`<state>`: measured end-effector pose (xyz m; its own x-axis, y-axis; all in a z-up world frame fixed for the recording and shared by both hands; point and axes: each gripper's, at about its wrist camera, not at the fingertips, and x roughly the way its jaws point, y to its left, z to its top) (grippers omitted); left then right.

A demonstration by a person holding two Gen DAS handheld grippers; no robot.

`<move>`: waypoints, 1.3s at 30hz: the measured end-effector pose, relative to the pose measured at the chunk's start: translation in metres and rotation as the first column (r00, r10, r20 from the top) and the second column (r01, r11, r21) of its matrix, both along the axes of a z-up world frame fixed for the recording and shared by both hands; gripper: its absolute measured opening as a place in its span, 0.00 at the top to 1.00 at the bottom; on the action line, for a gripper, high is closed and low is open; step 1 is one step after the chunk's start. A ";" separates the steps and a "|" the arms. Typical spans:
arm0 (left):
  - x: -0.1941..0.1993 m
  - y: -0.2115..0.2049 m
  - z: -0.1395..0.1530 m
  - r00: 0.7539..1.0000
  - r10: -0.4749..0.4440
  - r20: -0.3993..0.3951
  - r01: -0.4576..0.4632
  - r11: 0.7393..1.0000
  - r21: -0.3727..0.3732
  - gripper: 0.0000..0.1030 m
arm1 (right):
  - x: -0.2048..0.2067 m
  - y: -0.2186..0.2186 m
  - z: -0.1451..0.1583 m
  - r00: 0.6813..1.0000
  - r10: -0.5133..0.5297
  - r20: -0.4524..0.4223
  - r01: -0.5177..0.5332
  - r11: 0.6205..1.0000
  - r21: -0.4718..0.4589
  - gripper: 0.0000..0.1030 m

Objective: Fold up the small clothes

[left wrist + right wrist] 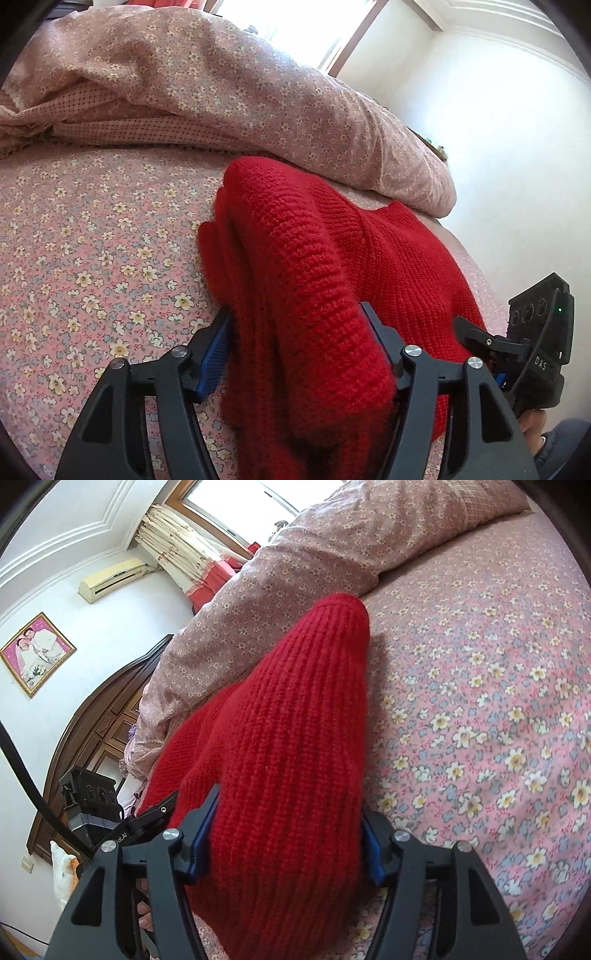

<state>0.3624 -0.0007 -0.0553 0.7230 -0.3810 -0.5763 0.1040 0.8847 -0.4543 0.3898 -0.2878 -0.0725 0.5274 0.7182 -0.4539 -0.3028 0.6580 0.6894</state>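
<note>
A red knitted sweater lies bunched on the floral bed sheet. My left gripper has its fingers on either side of a thick fold of the sweater, which fills the gap and drapes over it. My right gripper likewise holds a ribbed part of the sweater between its blue-padded fingers, the knit covering the gap. Each gripper shows in the other's view: the right one in the left wrist view, the left one in the right wrist view.
A rolled pink floral quilt lies along the far side of the bed, just behind the sweater; it also shows in the right wrist view. A dark wooden headboard, white wall and window lie beyond. Open sheet spreads to the right.
</note>
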 end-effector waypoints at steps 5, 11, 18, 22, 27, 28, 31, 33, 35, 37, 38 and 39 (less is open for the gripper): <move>-0.011 -0.006 0.007 0.999 -0.017 0.032 0.017 1.000 0.008 0.56 | 0.001 0.001 0.000 1.000 0.003 -0.002 -0.003 1.000 0.001 0.34; -0.023 -0.006 0.012 0.999 -0.017 0.048 0.017 1.000 0.001 0.60 | 0.007 -0.003 -0.001 0.999 0.033 -0.002 -0.033 0.999 0.040 0.36; -0.028 -0.007 0.014 0.999 -0.002 0.039 0.002 1.000 0.019 0.55 | 0.007 -0.002 -0.001 0.999 0.033 0.001 -0.033 0.999 0.041 0.35; -0.032 -0.017 0.021 0.997 0.050 0.058 -0.056 0.991 0.119 0.37 | 0.006 0.000 0.000 1.000 0.031 -0.001 -0.031 0.999 0.033 0.32; -0.041 -0.013 0.022 0.994 0.088 0.058 -0.094 0.987 0.129 0.30 | 0.004 0.004 0.006 1.000 -0.006 0.004 0.006 1.000 -0.001 0.21; -0.043 -0.010 0.023 0.994 0.096 0.057 -0.102 0.987 0.126 0.29 | 0.002 0.005 0.009 1.000 -0.018 0.006 0.018 1.000 -0.024 0.14; -0.059 -0.008 0.034 0.990 0.109 0.091 -0.123 0.979 0.162 0.28 | -0.007 0.011 0.023 0.999 -0.052 0.016 0.054 0.992 -0.116 0.09; -0.068 -0.013 0.042 0.985 0.113 0.127 -0.138 0.968 0.208 0.25 | -0.021 0.015 0.040 0.997 -0.026 0.069 0.036 0.989 -0.145 0.08; -0.079 -0.022 0.053 0.983 0.102 0.156 -0.142 0.951 0.274 0.23 | -0.037 0.018 0.057 0.990 -0.033 0.136 0.060 0.977 -0.202 0.07; -0.088 -0.029 0.063 0.981 0.089 0.175 -0.139 0.945 0.296 0.23 | -0.053 0.017 0.070 0.977 -0.039 0.211 0.085 0.973 -0.216 0.07; -0.093 -0.033 0.068 0.979 0.080 0.186 -0.135 0.944 0.302 0.22 | -0.065 0.016 0.079 0.962 -0.046 0.270 0.107 0.971 -0.214 0.06; -0.097 -0.036 0.073 0.978 0.075 0.197 -0.134 0.942 0.307 0.22 | -0.073 0.015 0.084 0.952 -0.051 0.303 0.121 0.969 -0.216 0.06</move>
